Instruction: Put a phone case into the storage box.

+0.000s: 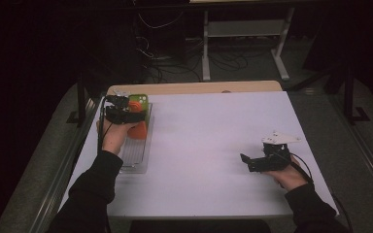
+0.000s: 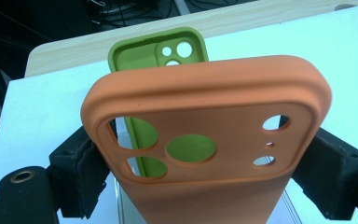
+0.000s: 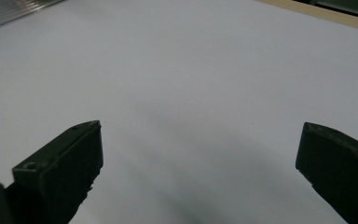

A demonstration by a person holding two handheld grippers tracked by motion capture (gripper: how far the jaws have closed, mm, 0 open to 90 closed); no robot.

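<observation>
An orange soft-silicone phone case with round camera cut-outs (image 2: pixel 205 140) is being gripped across its width by the black foam-lined pads (image 2: pixel 86 177) of the left gripper (image 1: pixel 121 112), with the case's camera end standing upright between the jaws. Just behind it, a green silicone phone case (image 2: pixel 161 53) is being kept upright in a clear ribbed plastic rack (image 1: pixel 137 153) lying along the left edge of the white tabletop (image 1: pixel 213 145). The orange case is being held over that rack, close in front of the green one. A risk is being run here: the soft case could be bowed or squeezed out of the pads if it is being pressed against a rib instead of into a slot, and the green neighbour could be knocked over. The right gripper (image 1: pixel 260 160) is being rested, jaws wide apart and empty, well apart on the bare table.
</observation>
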